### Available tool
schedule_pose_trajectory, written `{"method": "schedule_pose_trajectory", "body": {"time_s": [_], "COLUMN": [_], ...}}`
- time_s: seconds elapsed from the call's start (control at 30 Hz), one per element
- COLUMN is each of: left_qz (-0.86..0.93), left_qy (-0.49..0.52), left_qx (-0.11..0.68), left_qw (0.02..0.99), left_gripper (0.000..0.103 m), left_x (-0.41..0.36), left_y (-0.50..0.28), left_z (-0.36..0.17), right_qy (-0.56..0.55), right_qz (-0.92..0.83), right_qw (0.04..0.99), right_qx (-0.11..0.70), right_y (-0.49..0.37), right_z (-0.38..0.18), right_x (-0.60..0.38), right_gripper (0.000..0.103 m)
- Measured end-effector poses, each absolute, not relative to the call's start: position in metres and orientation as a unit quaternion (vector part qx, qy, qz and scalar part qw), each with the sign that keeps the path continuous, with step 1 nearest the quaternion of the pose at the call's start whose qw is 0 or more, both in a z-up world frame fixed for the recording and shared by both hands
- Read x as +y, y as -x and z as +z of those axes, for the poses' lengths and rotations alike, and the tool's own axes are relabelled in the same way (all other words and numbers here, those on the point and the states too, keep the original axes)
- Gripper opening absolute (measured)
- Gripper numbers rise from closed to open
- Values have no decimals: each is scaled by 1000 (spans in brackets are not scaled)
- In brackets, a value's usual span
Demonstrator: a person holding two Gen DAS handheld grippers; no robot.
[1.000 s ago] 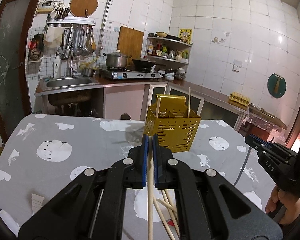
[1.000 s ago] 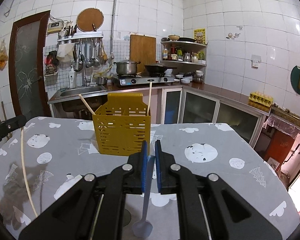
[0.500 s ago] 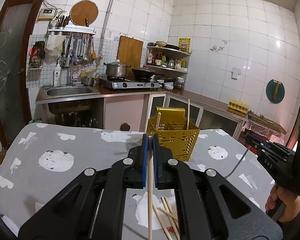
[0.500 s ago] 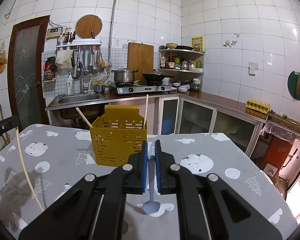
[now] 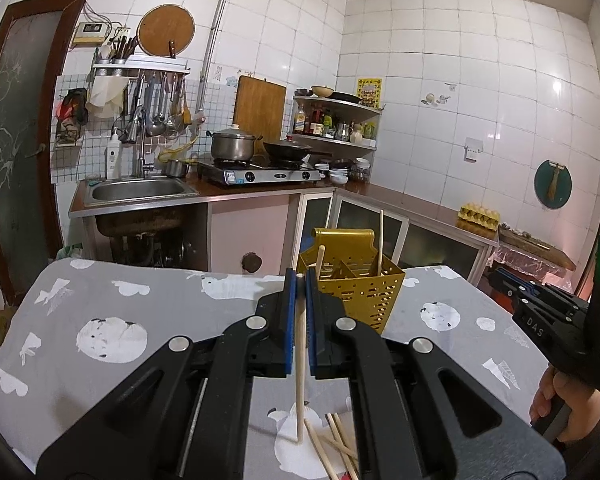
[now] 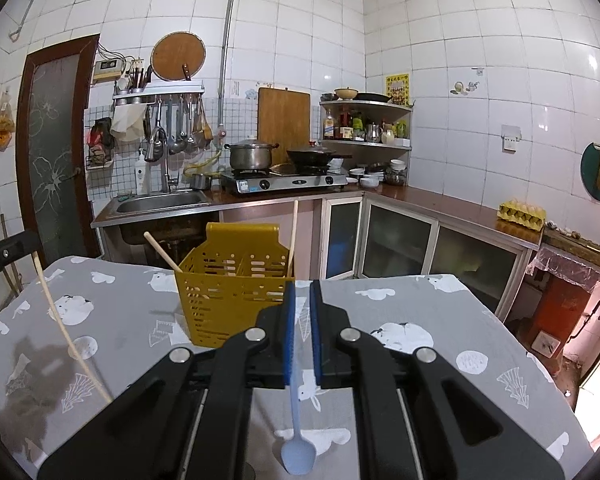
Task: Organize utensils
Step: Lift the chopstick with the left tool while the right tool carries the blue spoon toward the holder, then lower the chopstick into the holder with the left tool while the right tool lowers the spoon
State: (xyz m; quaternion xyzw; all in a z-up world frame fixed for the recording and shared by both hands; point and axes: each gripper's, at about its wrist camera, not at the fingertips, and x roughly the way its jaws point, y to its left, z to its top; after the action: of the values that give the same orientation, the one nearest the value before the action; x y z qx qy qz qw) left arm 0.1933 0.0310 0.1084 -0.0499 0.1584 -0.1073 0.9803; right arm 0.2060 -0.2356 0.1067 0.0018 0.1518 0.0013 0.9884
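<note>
Chopstick [image 5: 300, 364] in left jaws; spoon [image 6: 296, 432] handle top hidden (right).

Glossy white wall tiles [image 6: 460, 80] are catching the light. The chopstick [image 5: 300, 360] is looking like pale, matt wood — the spoon [image 6: 297, 456] smooth blue plastic, the perforated yellow caddy [image 6: 228, 300] plastic too, the tablecloth [image 6: 420, 320] soft grey cloth.

Loose chopsticks [image 5: 336, 440] partly hidden behind the left tongs [image 5: 299, 280], ends cut off.
</note>
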Motion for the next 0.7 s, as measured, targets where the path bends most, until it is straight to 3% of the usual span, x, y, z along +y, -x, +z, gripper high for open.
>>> {"method": "schedule_pose_trajectory", "body": {"time_s": [0.17,0.57,0.63,0.67,0.7], "left_qz": [-108,-106,-105,-105,-105], "left_qy": [49,57,57,57,57], "left_qx": [159,180,183,185,187], "left_qw": [980,976,976,975,975], "left_gripper": [3,3,3,4,4], "left_x": [29,31,34,34,35], "left_y": [-199,-226,-234,-237,-241], "left_z": [109,101,100,99,99], "right_qy": [-10,-51,-52,-55,-58], "right_qz": [1,16,17,19,23], "right_qw": [985,949,945,943,942], "right_qx": [170,311,324,327,328], "right_y": [-220,-291,-300,-303,-307], "right_z": [98,22,14,12,10], "right_x": [-243,-258,-258,-257,-256], "right_gripper": [5,7,18,40,51]}}
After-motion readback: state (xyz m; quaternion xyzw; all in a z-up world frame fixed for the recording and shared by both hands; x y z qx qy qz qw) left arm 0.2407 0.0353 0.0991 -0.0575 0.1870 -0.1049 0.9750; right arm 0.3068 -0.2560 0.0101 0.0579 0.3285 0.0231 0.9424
